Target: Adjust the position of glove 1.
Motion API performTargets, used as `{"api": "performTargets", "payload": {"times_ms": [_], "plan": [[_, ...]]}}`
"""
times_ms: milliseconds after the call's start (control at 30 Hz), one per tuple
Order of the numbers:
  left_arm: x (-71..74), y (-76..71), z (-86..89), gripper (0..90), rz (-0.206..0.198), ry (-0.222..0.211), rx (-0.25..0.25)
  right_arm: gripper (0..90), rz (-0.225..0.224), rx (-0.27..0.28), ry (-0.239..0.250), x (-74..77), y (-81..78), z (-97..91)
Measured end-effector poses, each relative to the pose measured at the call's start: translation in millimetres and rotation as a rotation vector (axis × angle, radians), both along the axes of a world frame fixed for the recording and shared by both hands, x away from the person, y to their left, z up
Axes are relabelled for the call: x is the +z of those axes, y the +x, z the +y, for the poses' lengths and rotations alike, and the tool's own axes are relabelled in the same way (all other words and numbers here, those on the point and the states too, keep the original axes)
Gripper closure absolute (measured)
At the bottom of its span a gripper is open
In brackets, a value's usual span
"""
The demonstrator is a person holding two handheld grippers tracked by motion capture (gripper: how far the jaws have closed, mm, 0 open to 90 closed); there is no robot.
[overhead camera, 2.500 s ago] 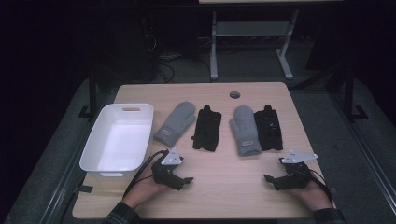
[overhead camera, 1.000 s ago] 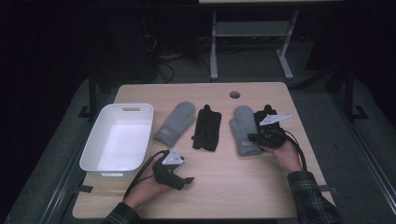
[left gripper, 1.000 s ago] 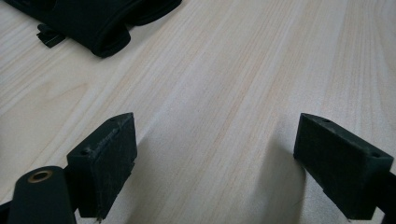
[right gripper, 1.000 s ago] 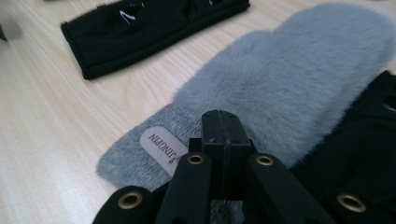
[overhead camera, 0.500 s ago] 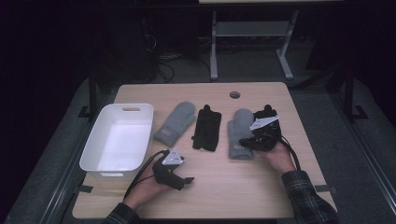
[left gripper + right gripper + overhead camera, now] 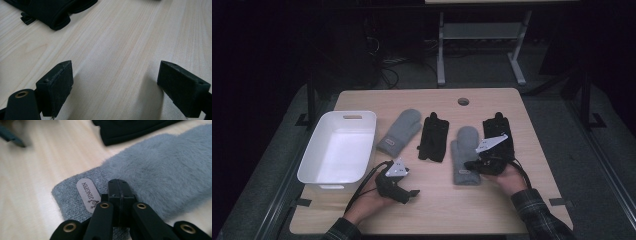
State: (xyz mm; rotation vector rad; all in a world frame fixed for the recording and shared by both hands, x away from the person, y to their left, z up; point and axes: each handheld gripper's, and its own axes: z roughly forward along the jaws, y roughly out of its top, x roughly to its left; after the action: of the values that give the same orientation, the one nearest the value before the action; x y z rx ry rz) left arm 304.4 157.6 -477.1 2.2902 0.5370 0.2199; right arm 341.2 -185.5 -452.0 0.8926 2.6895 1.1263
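Grey mitten (image 6: 160,167) cuff directly under right gripper (image 6: 119,191), fingers pressed together, nothing visibly pinched.

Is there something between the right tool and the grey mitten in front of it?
No, nothing visible. The right tool, jaws shut, is right at the cuff of the grey mitten, beside its label. Whether it touches the cuff I cannot tell.

Left gripper (image 6: 412,192) jaws apart, right gripper (image 6: 468,163) jaws together
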Motion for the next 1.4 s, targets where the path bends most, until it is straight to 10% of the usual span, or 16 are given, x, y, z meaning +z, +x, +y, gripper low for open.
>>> {"api": "performTargets", "payload": {"times_ms": [700,1100,1400], "plan": [[-0.5,-0.4,-0.1,12.4,-0.003,-0.005,0.006,90.0,-0.01,0.059,0.021,5.5,-46.4,9.2],[0.2,-0.6,0.1,12.4,0.001,0.002,0.007,90.0,-0.093,-0.081,0.025,19.5,14.2,-3.0],[0.1,-1.1,0.2,12.4,0.001,0.001,0.011,90.0,-0.055,-0.115,-0.034,3.0,49.0,1.2]]}}
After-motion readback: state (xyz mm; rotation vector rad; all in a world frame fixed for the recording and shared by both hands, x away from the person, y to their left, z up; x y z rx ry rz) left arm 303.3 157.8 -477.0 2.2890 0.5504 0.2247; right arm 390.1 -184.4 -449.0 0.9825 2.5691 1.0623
